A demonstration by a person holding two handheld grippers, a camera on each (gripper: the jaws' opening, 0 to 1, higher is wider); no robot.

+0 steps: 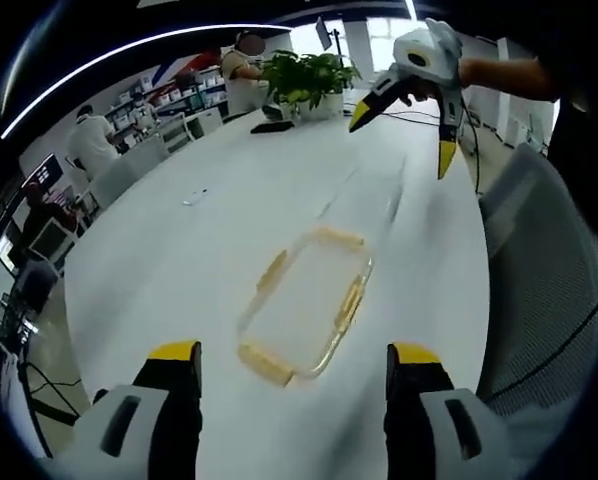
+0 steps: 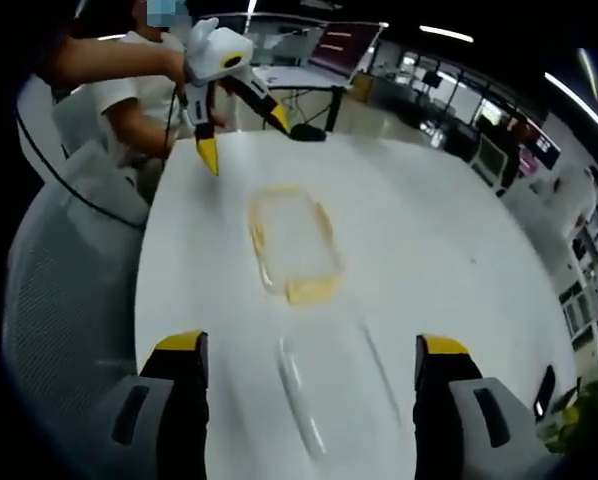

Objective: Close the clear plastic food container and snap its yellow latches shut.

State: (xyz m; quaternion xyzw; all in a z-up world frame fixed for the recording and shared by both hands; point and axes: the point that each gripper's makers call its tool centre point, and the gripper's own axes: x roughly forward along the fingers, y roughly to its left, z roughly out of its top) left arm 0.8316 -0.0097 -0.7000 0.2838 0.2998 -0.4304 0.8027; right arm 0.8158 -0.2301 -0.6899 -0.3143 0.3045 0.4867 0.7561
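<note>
In the left gripper view, the left gripper (image 1: 295, 375) is hovering above the white table (image 1: 159, 270) with its yellow-tipped jaws spread wide and nothing between them. The lid (image 1: 304, 303), a clear panel framed by four yellow latches (image 1: 272, 270), is lying flat on the table just beyond the jaws. Past the lid, on its far side, the clear container (image 1: 364, 195) is showing only as a faint glassy outline, well apart from the lid. Beyond the container, the right gripper (image 1: 419, 110) is hanging in the air in a person's hand, its jaws splayed open and empty. A potted plant (image 1: 304, 78) is standing further back still, at the table's far end, with people working behind it.

In the right gripper view, the right gripper (image 2: 314, 385) is pointing along the table, jaws wide and empty. The container is sitting between the jaws, just ahead of them, faint against the table. The lid is lying past the container, and the left gripper (image 2: 241, 128) is hovering open beyond the lid.

The likely trouble from here is the transparency: the container's rim is hard to read, so the lid could be set down skewed, and then the latches would be pressing against the wall instead of catching. The thin lid could also be sliding on the smooth table when a jaw tries to get under its edge
</note>
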